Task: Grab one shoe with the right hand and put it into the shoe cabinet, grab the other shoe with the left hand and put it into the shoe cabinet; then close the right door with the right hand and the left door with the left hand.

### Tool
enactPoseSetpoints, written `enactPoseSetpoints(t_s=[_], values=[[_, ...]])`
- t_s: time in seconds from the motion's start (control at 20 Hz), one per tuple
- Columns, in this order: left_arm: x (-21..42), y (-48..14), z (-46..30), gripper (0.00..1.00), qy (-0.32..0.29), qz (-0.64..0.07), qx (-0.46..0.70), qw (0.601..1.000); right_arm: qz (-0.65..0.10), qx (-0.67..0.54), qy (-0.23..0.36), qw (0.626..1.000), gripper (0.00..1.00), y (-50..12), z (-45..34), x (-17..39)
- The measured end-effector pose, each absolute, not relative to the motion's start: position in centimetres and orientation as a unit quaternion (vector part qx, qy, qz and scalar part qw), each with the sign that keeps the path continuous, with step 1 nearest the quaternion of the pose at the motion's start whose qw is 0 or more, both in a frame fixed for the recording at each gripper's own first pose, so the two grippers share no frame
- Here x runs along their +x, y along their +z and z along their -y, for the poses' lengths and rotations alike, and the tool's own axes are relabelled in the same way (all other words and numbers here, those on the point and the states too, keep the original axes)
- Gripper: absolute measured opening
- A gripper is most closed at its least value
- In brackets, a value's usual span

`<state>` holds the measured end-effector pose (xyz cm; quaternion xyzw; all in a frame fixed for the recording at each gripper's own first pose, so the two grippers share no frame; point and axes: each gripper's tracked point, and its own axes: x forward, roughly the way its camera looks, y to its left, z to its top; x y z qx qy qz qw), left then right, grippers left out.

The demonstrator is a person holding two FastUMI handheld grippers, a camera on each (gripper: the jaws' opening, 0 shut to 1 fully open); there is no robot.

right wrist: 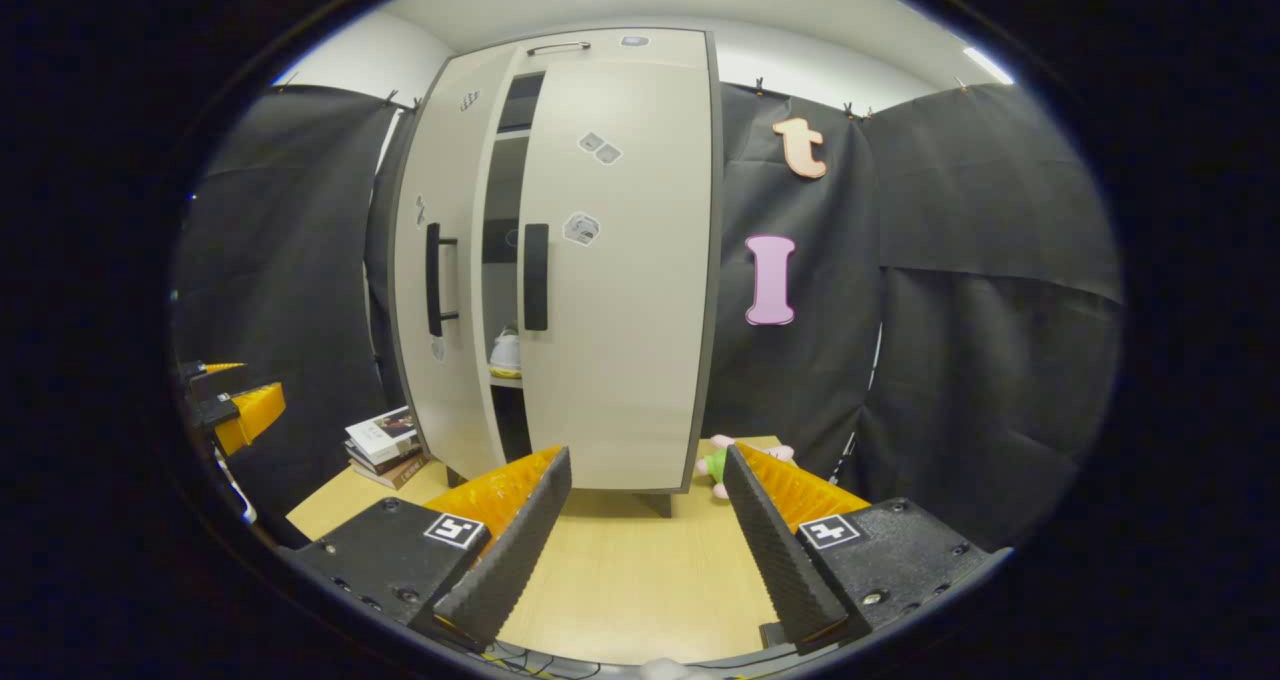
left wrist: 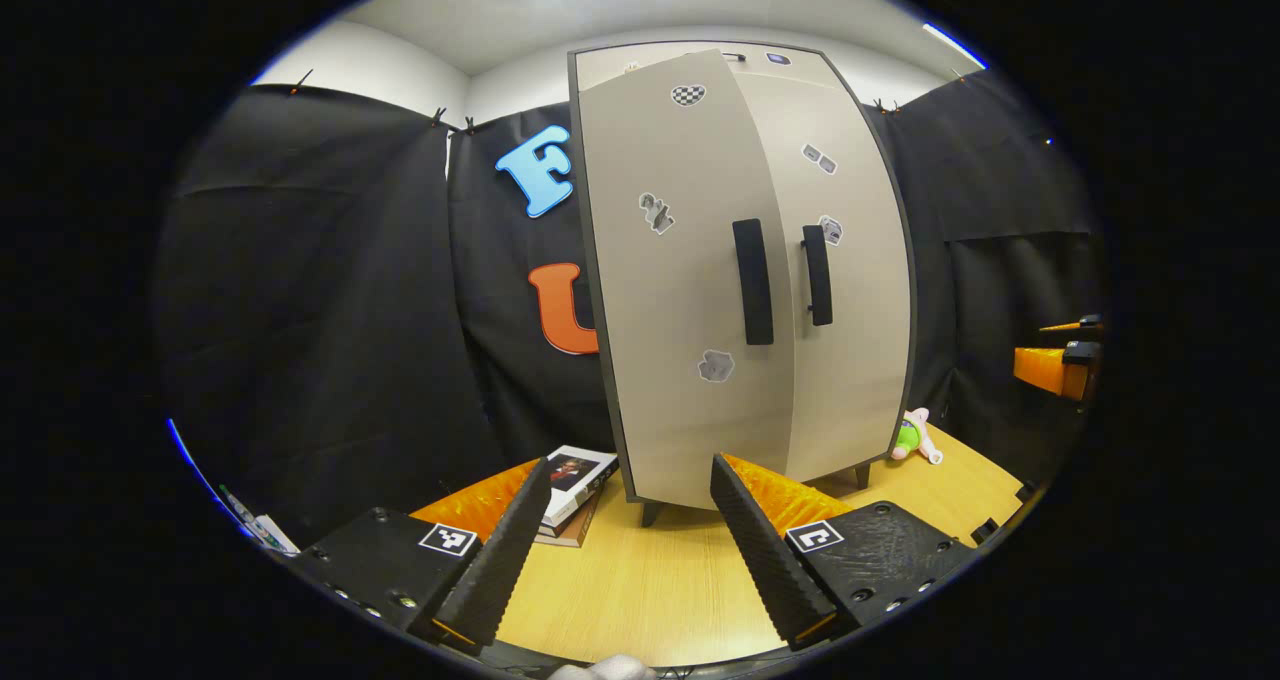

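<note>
Left door (left wrist: 690, 280) seen ajar in left gripper view, shoe (right wrist: 506, 352) glimpsed through gap in right gripper view, left gripper (left wrist: 622, 540) and right gripper (right wrist: 645, 530) spread apart, nothing held.

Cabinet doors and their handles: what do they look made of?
Cabinet doors: likely laminated board, a smooth matte beige face with dark edging and stickers lying flat. Handles: matte black bars, plastic or coated metal; the look leaves that open.

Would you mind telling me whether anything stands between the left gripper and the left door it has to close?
Nothing visible does. The left gripper is open and empty above bare table, facing the left door, which stands slightly ajar. The books lie off to one side, beside the cabinet.
</note>
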<state>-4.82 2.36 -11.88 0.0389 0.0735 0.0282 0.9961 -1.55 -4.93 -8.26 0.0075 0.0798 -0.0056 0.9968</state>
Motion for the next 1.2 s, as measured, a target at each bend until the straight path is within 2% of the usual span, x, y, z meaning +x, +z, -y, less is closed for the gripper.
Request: enactPoseSetpoints(t_s=[1.2], values=[[-3.9, -10.1, -0.5, 0.96, 0.002, -0.052, 0.034, 0.998, -0.069, 0.013, -0.008, 0.998, 1.00, -7.0, 4.1, -2.5]])
